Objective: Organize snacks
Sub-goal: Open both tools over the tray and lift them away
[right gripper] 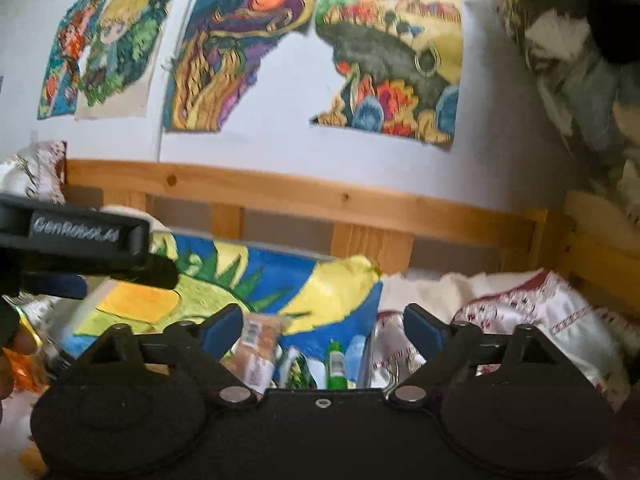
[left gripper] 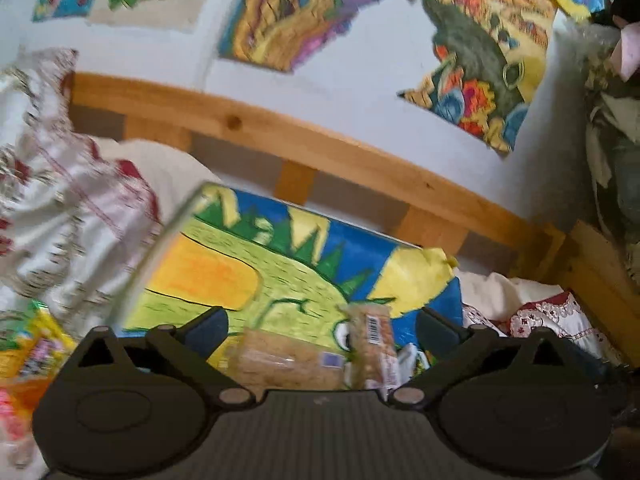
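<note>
My left gripper (left gripper: 322, 328) stands open above a heap of snacks, and nothing is between its blue pads. Just beyond it lie a pale cracker pack (left gripper: 280, 360) and a brown biscuit pack (left gripper: 374, 336) with a barcode, inside what looks like a clear box whose edge (left gripper: 168, 244) rises at the left. My right gripper (right gripper: 322, 328) is open too and holds nothing. Below it I see the barcode biscuit pack (right gripper: 258, 344), a green tube (right gripper: 336, 364) and a shiny green wrapper (right gripper: 298, 368). The left gripper's housing (right gripper: 80, 240) crosses the left of the right wrist view.
A bright green, yellow and blue drawing (left gripper: 240, 264) leans behind the snacks. More yellow and green packets (left gripper: 36, 344) lie at the far left. A wooden bed rail (left gripper: 320, 148) and embroidered white cloth (right gripper: 540, 312) bound the space. Drawings hang on the wall (right gripper: 280, 112).
</note>
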The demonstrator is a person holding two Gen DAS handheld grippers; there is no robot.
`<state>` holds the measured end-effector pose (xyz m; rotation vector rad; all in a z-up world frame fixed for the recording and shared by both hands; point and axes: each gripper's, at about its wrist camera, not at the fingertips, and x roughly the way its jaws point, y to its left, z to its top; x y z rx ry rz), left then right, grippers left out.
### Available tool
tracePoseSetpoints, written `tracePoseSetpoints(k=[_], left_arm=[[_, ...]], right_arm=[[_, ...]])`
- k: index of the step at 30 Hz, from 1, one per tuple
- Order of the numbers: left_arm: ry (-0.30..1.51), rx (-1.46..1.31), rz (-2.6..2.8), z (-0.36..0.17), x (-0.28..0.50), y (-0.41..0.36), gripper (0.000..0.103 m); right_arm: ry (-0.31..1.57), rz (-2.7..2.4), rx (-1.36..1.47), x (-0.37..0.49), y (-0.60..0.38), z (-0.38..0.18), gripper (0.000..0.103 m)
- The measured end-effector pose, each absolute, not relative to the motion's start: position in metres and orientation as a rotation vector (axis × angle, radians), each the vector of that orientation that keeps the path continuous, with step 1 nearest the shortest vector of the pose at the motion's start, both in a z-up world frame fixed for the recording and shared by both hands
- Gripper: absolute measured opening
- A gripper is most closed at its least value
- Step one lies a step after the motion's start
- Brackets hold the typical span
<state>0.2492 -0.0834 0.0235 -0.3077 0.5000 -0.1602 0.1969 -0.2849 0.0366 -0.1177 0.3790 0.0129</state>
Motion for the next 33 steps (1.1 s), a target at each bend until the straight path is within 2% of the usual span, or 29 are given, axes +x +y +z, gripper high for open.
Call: tracePoseSetpoints(k=[6,19,33], left_arm=[[0.466,-0.314,-0.104,0.040,0.211,-0.055,0.102],[0.422,-0.292,0.010,0.034,0.117,-0.004,0.103],[0.451,-0.239,0.078,0.009,0.054,0.020,0.103]], right_arm=[[0.333,0.037,-0.144,0.166,-0.270,0.068,0.102],[0.288,0.110,-0.156,0.091,-0.233,0.100,0.102],[0.372,0.091,-0.093,0.021,-0.212,0.088,0.102]])
